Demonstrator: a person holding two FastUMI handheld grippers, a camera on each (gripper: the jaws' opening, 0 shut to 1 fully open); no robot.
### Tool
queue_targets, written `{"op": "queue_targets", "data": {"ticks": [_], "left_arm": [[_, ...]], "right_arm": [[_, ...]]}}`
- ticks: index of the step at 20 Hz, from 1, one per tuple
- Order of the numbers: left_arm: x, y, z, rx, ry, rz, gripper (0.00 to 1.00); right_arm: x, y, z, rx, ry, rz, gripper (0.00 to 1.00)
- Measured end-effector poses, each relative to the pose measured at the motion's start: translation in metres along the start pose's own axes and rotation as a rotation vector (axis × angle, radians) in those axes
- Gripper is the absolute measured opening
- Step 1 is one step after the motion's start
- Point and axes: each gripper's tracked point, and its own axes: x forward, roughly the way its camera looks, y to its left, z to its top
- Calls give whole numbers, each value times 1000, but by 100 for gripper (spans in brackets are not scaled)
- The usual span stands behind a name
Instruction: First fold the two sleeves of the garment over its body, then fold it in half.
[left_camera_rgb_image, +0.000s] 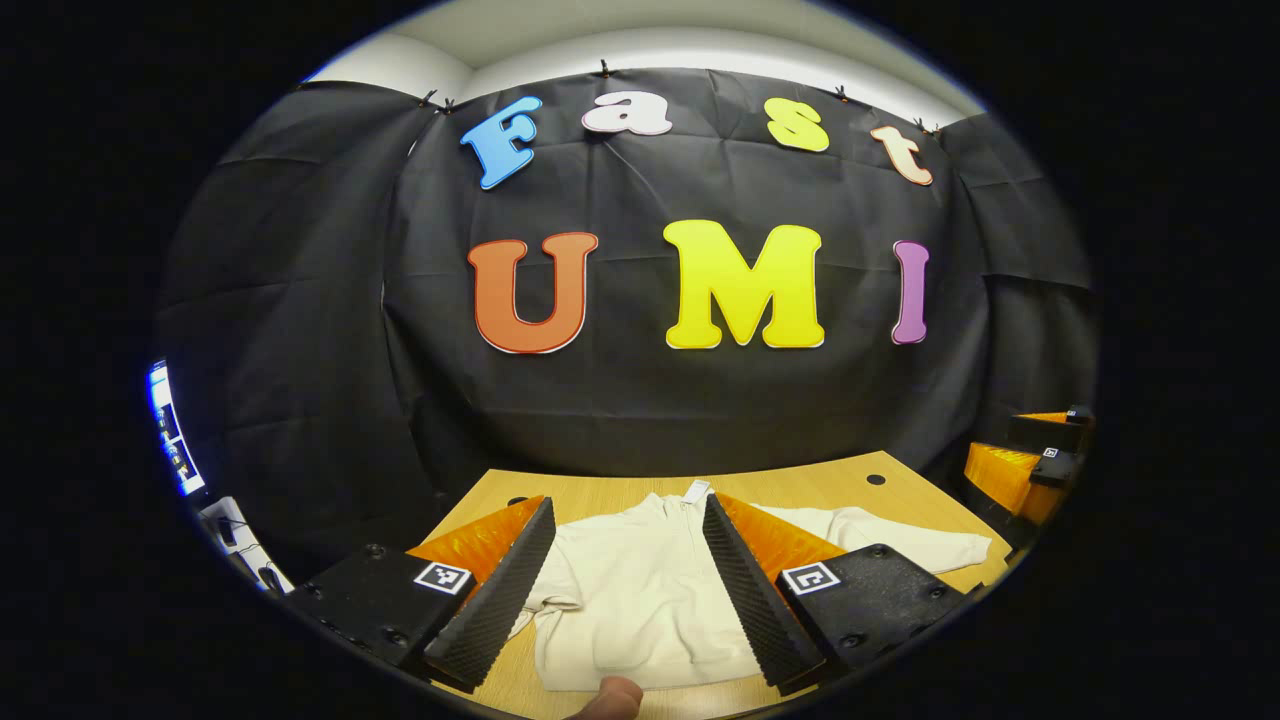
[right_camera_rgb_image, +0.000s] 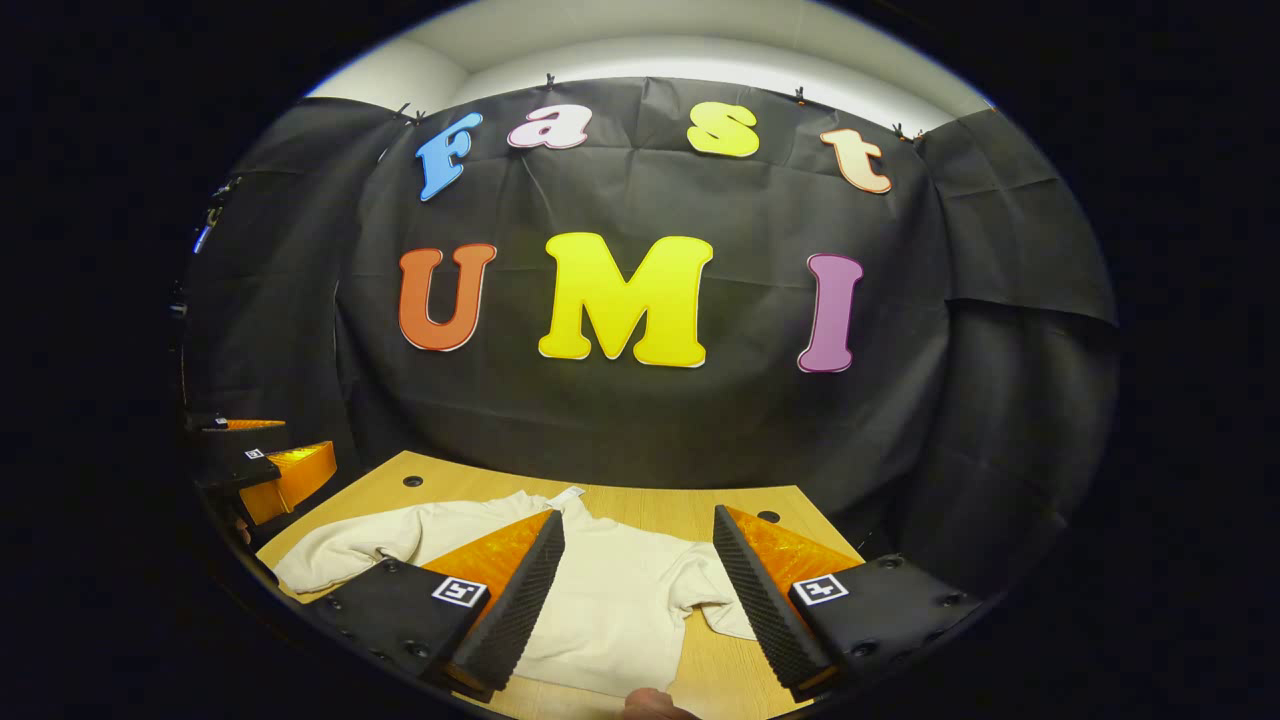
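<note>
Wooden desk (left_camera_rgb_image: 800, 485) carries cream sweatshirt (left_camera_rgb_image: 640, 600), lying flat, collar twd the wall, sleeves spread sideways. Left hand-held gripper (left_camera_rgb_image: 628, 590) & right hand-held gripper (right_camera_rgb_image: 640, 600) hover above its hem, both released, nothing held, each nearest own-side sleeve.

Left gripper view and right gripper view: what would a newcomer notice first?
A cream garment lies flat on the wooden table, sleeves spread sideways. In the left gripper view the left hand-held gripper stands open above its body; in the right gripper view the right hand-held gripper is open too.
</note>
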Motion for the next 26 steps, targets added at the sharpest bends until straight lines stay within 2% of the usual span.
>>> {"op": "queue_targets", "data": {"ticks": [3,4,5,9,12,17,20,26], "left_arm": [[-1,0,-7,10,9,12,97],[-1,-2,-10,9,18,11,100],[-1,-3,-13,9,27,11,97],[1,-10,-21,18,52,11,97],[-1,-15,-22,12,57,6,97],[-3,-24,-3,-9,-21,6,97],[-4,-28,-6,6,-12,19,97],[-11,-25,8,8,-68,57,96]], "right_arm": [[4,-10,-10,20,29,-22,95],[6,-14,-13,27,37,-29,95],[9,-20,-16,29,44,-46,95],[22,-55,-33,55,78,-121,95],[31,-97,-52,68,120,-210,95],[47,-186,-86,68,175,-372,95],[56,-236,-120,74,256,-462,95],[63,-301,-196,136,419,-546,95]]}}
